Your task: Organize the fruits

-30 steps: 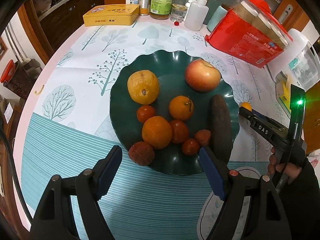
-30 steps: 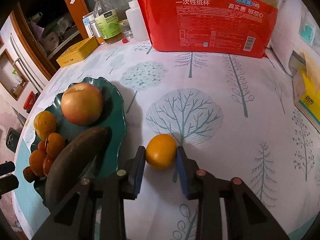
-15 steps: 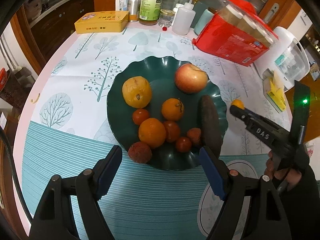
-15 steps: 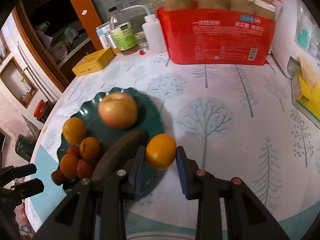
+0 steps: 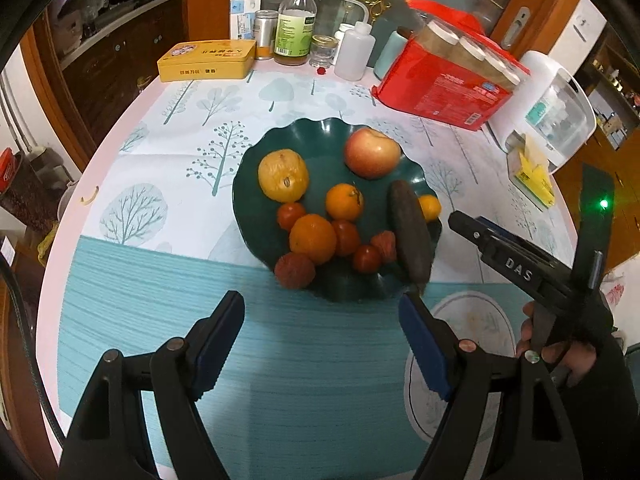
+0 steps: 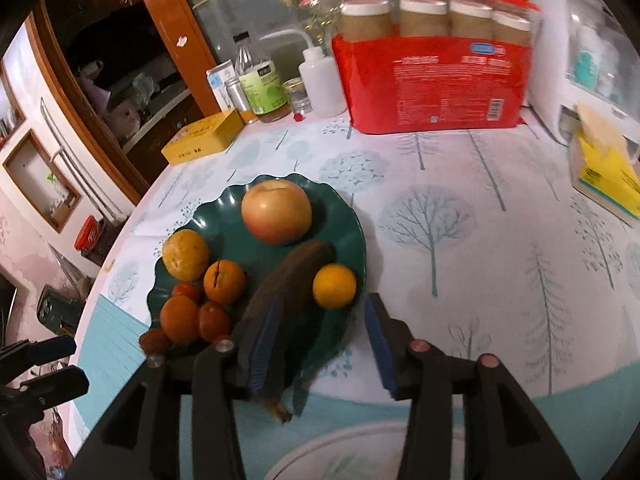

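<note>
A dark green scalloped plate [image 5: 256, 160] [image 6: 344, 216] holds an apple [image 5: 372, 153] [image 6: 276, 211], a yellow fruit [image 5: 283, 176], several oranges and small red fruits, and a blackened banana [image 5: 410, 236] [image 6: 288, 280]. A small orange [image 6: 334, 286] [image 5: 430, 208] lies on the plate's right side beside the banana. My right gripper [image 6: 320, 340] is open just behind that orange, not touching it; it also shows in the left wrist view [image 5: 464, 222]. My left gripper [image 5: 320, 340] is open and empty over the teal cloth, in front of the plate.
A red pack of paper cups [image 6: 432, 80] [image 5: 448, 88], bottles [image 5: 296, 24], a yellow tin [image 5: 206, 60], a white appliance [image 5: 548, 108] and a yellow box [image 6: 604, 172] stand along the table's back and right. A round placemat [image 5: 472, 320] lies at the front right.
My right gripper carried the small orange from the tablecloth over to the plate, opened and let it go beside the banana. The left gripper drew back slightly, still open.
</note>
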`<state>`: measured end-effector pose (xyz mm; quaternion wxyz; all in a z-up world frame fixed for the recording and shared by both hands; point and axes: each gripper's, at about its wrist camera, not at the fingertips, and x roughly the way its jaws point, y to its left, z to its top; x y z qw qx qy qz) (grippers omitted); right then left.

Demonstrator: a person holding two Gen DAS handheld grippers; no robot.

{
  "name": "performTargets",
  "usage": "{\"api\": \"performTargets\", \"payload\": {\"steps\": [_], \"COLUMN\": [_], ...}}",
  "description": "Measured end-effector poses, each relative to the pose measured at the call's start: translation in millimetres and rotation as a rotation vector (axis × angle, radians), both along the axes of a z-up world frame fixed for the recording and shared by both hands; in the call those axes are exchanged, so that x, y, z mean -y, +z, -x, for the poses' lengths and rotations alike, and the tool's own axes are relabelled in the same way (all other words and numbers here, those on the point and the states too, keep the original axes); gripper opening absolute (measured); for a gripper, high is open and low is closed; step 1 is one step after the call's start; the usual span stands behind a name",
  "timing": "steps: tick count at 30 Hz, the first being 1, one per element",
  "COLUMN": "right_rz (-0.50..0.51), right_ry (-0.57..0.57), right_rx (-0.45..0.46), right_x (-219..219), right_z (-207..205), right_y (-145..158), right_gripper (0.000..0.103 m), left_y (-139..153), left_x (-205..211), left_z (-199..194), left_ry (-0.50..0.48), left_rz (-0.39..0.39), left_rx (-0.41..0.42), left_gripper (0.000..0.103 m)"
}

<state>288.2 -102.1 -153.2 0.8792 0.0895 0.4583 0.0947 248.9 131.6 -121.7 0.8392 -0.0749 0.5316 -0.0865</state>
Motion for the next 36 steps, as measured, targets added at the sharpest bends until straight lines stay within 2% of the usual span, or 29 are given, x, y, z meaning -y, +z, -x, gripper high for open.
{"api": "performTargets", "payload": {"steps": [5,7,9,15,24,32,36], "right_rz": [-0.02,-0.021,-0.027,-0.072,-0.022,-0.053,-0.07], "right_ry": [-0.046,-0.046,-0.031,-0.031,0.01,0.008,-0.002], "right_rx": [-0.036,-0.061,-0.096,-0.184,-0.167,-0.209,-0.199], "right_x": [6.5,8.8,12.2,37.0,78.8,97.5,99.4], "right_z": [43.5,65.6,89.8,159.6,256.1,302.1,318.8], "right_y": [0.4,-1.4,-5.2,-4.5,48.8,88.6,103.0], "right_gripper": [0.063,0.065,0.071,0.075,0.082,0.087,0.088], "left_y": [0.9,2.1,2.2,3.2,24.7,62.9,74.6], "left_x": [8.9,14.0,20.1,47.1,100.5,130.3,132.2], "left_z": [25.6,40.6,54.5,105.6,188.4,233.8,245.0], "left_ry": [-0.018,-0.024,-0.032,-0.017,-0.03,-0.052,-0.025], "left_rz": [-0.006,-0.004,0.003,-0.003,-0.05,-0.082,-0.097], "left_rx": [-0.007,-0.001,0.008,0.008,0.018,0.062,0.071], "left_gripper": [0.078,0.078,0.078,0.078,0.078,0.083,0.084]}}
